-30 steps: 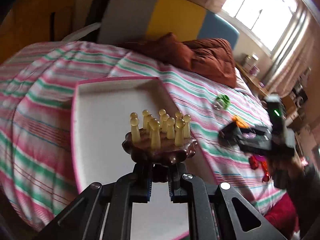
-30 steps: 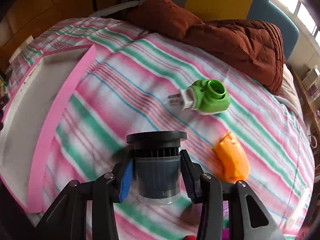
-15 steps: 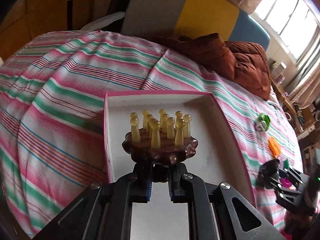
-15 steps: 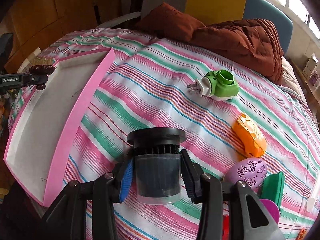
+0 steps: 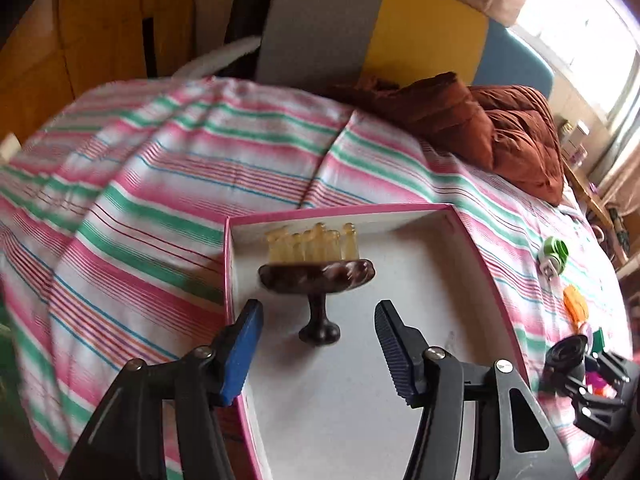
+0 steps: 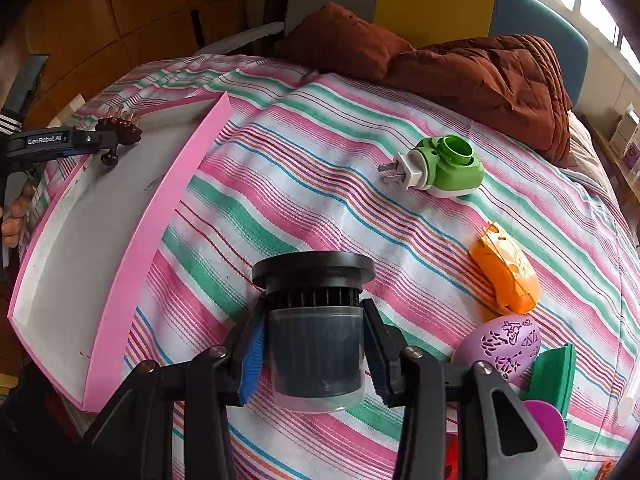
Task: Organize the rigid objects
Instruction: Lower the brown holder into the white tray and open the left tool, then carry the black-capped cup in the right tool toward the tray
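A dark brown massage brush (image 5: 316,276) with yellow knobs lies in the far left corner of the pink-rimmed white tray (image 5: 472,236). My left gripper (image 5: 316,354) is open just behind the brush, its jaws either side of the brush's stem and apart from it. My right gripper (image 6: 314,354) is shut on a dark cylindrical jar with a black ribbed cap (image 6: 314,320), held above the striped bed right of the tray (image 6: 160,216). The brush (image 6: 118,130) and left gripper (image 6: 60,144) show at the far left of the right wrist view.
On the striped bedspread right of the tray lie a green plug-in device (image 6: 440,166), an orange toy (image 6: 506,270), a purple egg (image 6: 500,346) and a green piece (image 6: 554,372). A brown quilt (image 6: 480,76) lies at the headboard.
My left gripper has opened and let go of the brush, which now rests in the tray. My right gripper, holding the jar, has drawn back slightly over the bed.
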Demonstrator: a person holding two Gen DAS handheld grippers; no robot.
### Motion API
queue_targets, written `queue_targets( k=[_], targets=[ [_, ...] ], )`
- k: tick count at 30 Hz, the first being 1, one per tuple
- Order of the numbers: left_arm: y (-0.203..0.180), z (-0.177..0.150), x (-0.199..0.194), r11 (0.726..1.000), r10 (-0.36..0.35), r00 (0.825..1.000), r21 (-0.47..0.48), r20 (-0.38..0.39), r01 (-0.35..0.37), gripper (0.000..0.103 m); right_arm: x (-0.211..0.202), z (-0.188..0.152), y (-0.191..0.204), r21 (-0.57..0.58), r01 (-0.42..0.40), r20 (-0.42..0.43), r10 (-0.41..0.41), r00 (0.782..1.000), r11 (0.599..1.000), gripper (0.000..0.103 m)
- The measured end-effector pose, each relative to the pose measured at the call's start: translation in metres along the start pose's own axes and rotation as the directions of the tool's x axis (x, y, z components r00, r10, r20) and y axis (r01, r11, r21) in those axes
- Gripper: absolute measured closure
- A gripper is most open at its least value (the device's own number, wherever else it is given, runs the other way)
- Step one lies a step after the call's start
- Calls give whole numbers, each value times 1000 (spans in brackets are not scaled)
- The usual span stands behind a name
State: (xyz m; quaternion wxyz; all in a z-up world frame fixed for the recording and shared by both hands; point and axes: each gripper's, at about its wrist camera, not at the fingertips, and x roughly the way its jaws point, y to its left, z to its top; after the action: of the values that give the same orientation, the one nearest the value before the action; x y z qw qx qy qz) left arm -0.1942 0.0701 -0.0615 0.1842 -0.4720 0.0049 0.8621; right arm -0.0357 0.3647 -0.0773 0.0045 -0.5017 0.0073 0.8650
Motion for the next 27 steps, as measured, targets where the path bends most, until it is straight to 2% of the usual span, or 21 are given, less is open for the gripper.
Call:
queue_targets(
  k=[5,14,20,27],
  targets=[
    [-15,-17,-30,998,41,998,38,54,-43,44,2,-1,3,-8,5,-3,-6,1000,1000,59],
    [-42,-65,-66,995,71,995,71,68,-75,44,1,-1,-2,47,-23,9,23,1000,999,59],
    [-54,-91,-83,989,93,993,112,71,-100,38,1,-1,-2,63,-35,16,34,999,997,59],
    [-64,-107,-93,984,97,993,141,73,-106,31,2,-1,-3,72,-39,21,37,999,997,59]
  ],
)
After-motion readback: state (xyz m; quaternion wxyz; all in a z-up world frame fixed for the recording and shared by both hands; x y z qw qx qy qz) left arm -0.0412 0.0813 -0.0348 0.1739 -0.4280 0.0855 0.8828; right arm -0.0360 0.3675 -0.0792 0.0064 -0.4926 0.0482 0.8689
